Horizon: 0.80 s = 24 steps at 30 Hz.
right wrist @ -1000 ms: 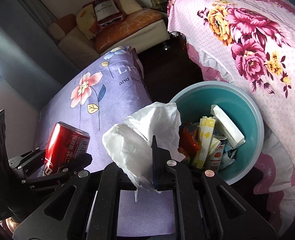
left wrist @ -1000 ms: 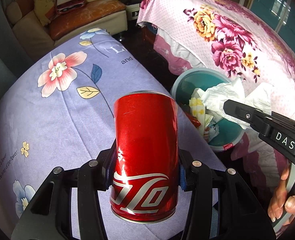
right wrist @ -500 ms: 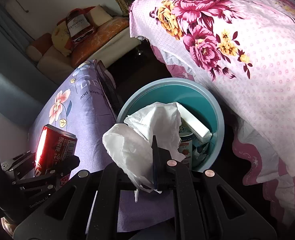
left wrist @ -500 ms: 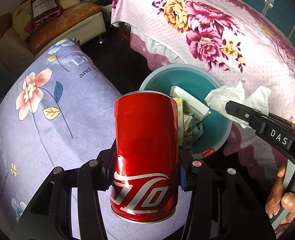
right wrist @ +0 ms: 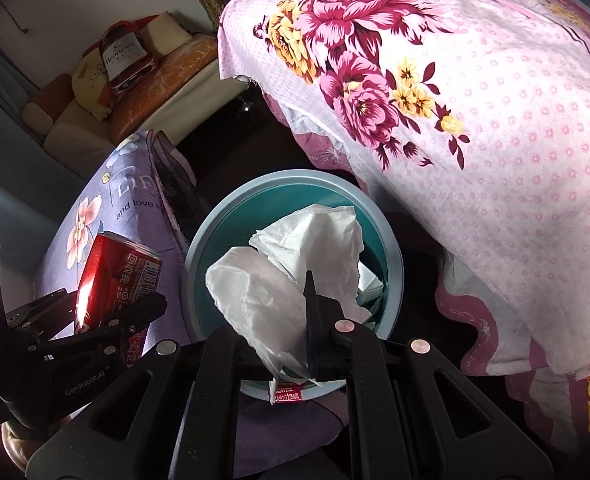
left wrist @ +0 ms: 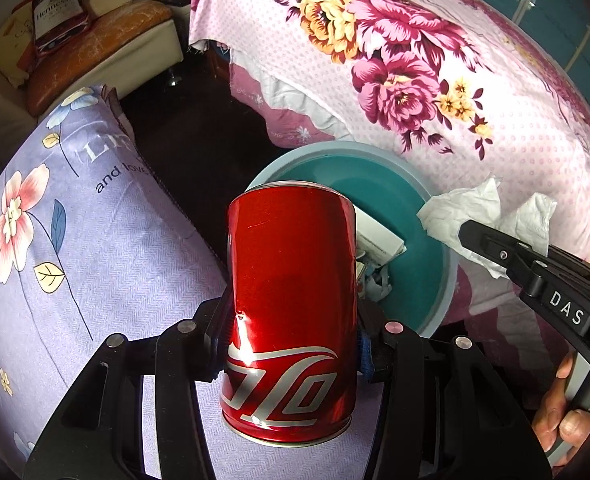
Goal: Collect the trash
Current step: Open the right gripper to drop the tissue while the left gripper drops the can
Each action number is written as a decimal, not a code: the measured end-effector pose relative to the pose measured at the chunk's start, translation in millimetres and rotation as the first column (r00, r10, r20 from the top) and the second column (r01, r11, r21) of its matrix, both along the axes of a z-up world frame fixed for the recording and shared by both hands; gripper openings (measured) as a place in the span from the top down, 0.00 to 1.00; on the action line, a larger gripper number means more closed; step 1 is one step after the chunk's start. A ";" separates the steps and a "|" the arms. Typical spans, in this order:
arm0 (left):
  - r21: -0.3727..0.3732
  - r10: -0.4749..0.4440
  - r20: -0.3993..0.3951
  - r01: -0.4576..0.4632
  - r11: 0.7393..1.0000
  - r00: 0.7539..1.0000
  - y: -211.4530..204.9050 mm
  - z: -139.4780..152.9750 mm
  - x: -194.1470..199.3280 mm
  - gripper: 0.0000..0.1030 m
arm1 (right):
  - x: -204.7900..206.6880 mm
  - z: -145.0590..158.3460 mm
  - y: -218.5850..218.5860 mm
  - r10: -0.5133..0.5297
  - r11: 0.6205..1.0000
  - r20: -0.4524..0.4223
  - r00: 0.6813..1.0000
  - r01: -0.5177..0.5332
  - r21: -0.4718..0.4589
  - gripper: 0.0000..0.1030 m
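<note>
My left gripper (left wrist: 291, 320) is shut on a red cola can (left wrist: 291, 304) held upright over the edge of the purple flowered cloth, just left of a teal trash bin (left wrist: 435, 280). The can also shows in the right wrist view (right wrist: 115, 280). My right gripper (right wrist: 299, 320) is shut on a crumpled white tissue (right wrist: 287, 276) and holds it above the teal bin (right wrist: 211, 248). The tissue shows in the left wrist view (left wrist: 467, 216) too, over the bin's right rim. The bin holds a white carton and other trash.
A purple flowered cloth (left wrist: 75, 248) covers the surface on the left. A pink flowered bedspread (left wrist: 415, 60) hangs close behind and right of the bin. Dark floor lies between them. A sofa with cushions and a bottle-printed bag (left wrist: 55, 16) stands at the back.
Both grippers have moved right toward the bin. The tissue now hangs over the bin's opening and the can is nearer its left rim. Both grips are unchanged.
</note>
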<state>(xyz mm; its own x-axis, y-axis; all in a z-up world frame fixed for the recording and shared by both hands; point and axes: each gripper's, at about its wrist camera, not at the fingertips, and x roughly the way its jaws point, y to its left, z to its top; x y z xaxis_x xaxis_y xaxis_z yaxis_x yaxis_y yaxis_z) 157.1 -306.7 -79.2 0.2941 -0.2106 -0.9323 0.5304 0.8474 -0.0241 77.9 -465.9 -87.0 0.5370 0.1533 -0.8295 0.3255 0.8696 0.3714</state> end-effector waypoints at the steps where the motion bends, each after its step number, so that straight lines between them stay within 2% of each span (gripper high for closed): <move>1: -0.004 -0.001 -0.002 0.001 1.000 1.000 -1.9 -0.8 2.0 0.52 | 1.6 -0.2 -0.8 -0.001 1.000 -0.002 1.000 0.001 -0.002 0.90; 2: -0.005 -0.003 -0.004 0.003 1.000 1.000 -3.5 -1.5 4.0 0.51 | 3.3 -0.6 -1.9 -0.002 1.000 -0.005 1.000 0.002 -0.004 0.90; 4: -0.010 0.002 0.006 -0.002 1.000 1.000 -4.2 -1.0 6.2 0.27 | 6.2 -1.1 -3.4 -0.005 1.000 -0.009 1.000 0.005 -0.007 0.90; 6: -0.014 0.010 0.031 -0.010 1.000 0.999 -3.4 1.1 6.8 0.20 | 9.5 -2.1 -5.1 -0.008 1.000 -0.015 1.000 0.007 -0.010 0.89; 13: -0.007 0.037 0.013 -0.037 0.999 0.999 6.5 -3.6 11.7 0.14 | 23.2 -7.3 -0.7 0.011 1.000 -0.042 0.999 -0.012 -0.022 0.87; 14: -0.007 0.042 0.008 -0.042 0.999 0.999 8.8 -4.5 12.1 0.13 | 25.0 -8.4 1.1 0.016 1.000 -0.047 0.999 -0.017 -0.022 0.82; 16: -0.010 0.055 0.001 -0.055 0.998 0.999 14.3 -5.2 12.4 0.13 | 27.9 -10.9 4.5 0.027 0.999 -0.057 0.998 -0.028 -0.018 0.64; 17: -0.011 0.060 -0.002 -0.060 0.998 0.998 17.1 -5.1 12.5 0.13 | 28.8 -11.3 6.4 0.031 0.999 -0.059 0.998 -0.032 -0.018 0.52; 24: -0.025 0.096 -0.004 -0.096 0.995 0.995 34.7 -0.1 9.0 0.11 | 26.6 -7.4 14.4 0.034 0.999 -0.053 0.998 -0.036 -0.022 0.34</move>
<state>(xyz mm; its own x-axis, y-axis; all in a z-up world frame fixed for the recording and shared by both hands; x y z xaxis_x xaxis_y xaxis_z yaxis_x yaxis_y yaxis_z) 166.1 -272.0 -79.2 0.3118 -0.2050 -0.9278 0.4465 0.8935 -0.0474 104.6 -451.5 -94.4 0.4875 0.1516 -0.8598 0.3131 0.8890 0.3343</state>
